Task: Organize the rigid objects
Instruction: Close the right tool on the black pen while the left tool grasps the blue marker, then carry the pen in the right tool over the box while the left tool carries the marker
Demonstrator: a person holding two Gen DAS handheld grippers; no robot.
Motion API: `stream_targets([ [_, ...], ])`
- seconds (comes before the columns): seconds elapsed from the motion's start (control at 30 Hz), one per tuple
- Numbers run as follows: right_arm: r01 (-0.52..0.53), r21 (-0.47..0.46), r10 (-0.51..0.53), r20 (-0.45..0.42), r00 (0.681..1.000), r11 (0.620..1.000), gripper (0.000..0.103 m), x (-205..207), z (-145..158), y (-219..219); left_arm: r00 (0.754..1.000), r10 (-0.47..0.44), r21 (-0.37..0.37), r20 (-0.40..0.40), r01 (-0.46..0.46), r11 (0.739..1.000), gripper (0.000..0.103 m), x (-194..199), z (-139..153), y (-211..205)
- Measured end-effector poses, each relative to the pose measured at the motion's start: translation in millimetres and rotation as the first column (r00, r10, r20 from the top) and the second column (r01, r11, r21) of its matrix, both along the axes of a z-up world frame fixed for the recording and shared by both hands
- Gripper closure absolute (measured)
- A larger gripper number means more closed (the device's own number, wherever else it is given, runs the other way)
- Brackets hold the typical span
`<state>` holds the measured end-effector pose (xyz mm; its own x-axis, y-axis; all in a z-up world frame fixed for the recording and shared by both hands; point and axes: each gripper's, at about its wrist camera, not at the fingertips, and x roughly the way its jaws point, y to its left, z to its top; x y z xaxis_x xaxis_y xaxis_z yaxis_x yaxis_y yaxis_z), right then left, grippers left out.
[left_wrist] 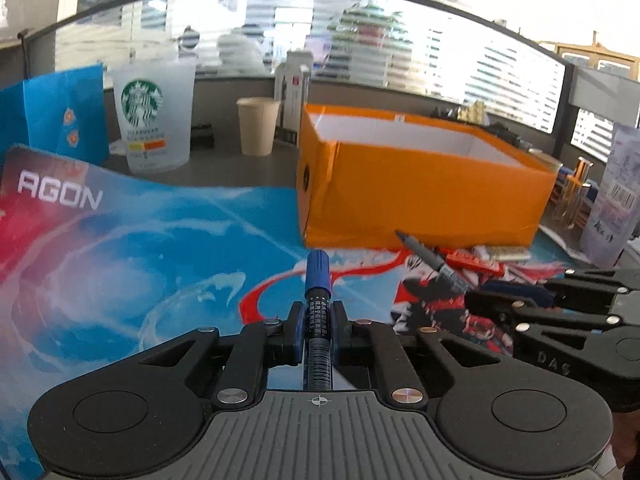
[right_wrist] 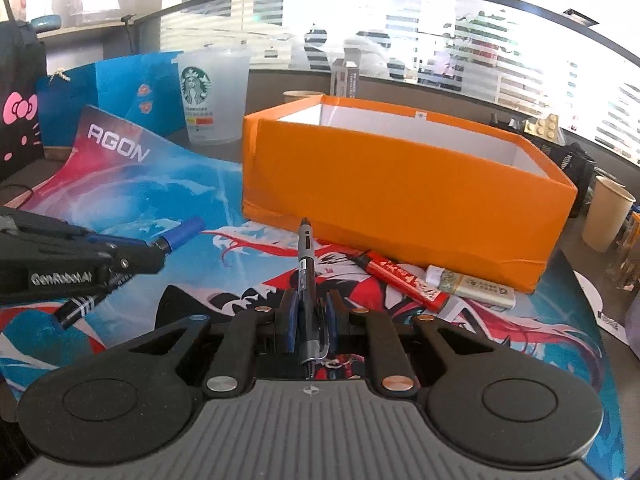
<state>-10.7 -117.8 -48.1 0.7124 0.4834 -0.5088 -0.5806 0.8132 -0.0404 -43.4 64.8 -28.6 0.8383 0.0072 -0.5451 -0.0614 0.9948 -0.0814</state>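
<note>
**Two pens clamped, orange box ahead**

On the far left of the worktop stands a blue paper bag [right_wrist: 120, 92], with a frosted plastic cup [right_wrist: 214, 98] just beside it. Both rest behind the upturned edge of a printed desk mat [right_wrist: 132, 200] that covers most of the worktop [left_wrist: 240, 168]. A tan paper cup [left_wrist: 257, 126] sits further back, near a white carton [left_wrist: 294, 96]. The open orange box [right_wrist: 400, 200] fills the middle, standing on the mat straight ahead of both claws. Along its near wall lie a red marker [right_wrist: 402, 282] and, to the right of that, a pale glue stick [right_wrist: 470, 286], their near ends touching or nearly so. Another paper cup [right_wrist: 608, 220] stands off the mat at the far right.

The left claw [left_wrist: 317, 320] is closed tight on a blue-capped marker [left_wrist: 317, 280], its cap pointing toward the box. The right claw [right_wrist: 310, 316] is clamped on a black pen [right_wrist: 306, 264], whose tip points at the box's near wall without touching it. Both pens are held above the mat, short of the box.
</note>
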Motion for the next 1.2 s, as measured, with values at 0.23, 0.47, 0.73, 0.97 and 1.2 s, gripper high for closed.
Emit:
stream_targets([
  [0.23, 0.002, 0.009, -0.002, 0.022, 1.0, 1.0, 0.089, -4.5, 7.7, -2.3, 0.999, -0.009, 0.003, 0.048, 0.009, 1.0, 0.092, 0.2, 17.8, -4.6],
  [0.47, 0.007, 0.039, -0.009, 0.04, 0.999, 0.999, 0.089, -8.3, 19.6, -8.4, 0.995, -0.018, 0.0, 0.096, 0.018, 1.0, 0.092, 2.6, 35.1, -9.0],
  [0.73, 0.021, 0.091, -0.026, 0.056, 0.998, 0.996, 0.089, -9.2, 35.7, -19.4, 0.99, -0.038, 0.002, 0.134, 0.038, 0.999, 0.092, 9.7, 50.9, -14.0],
  [0.97, 0.035, 0.113, -0.044, 0.076, 0.996, 0.993, 0.089, -10.1, 45.1, -24.7, 0.983, -0.037, -0.013, 0.181, 0.04, 0.999, 0.092, 19.0, 65.6, -16.2],
  [1.2, 0.045, 0.133, -0.058, 0.096, 0.994, 0.99, 0.089, -10.6, 54.1, -28.2, 0.978, -0.04, -0.016, 0.205, 0.045, 0.999, 0.092, 33.1, 75.7, -20.2],
])
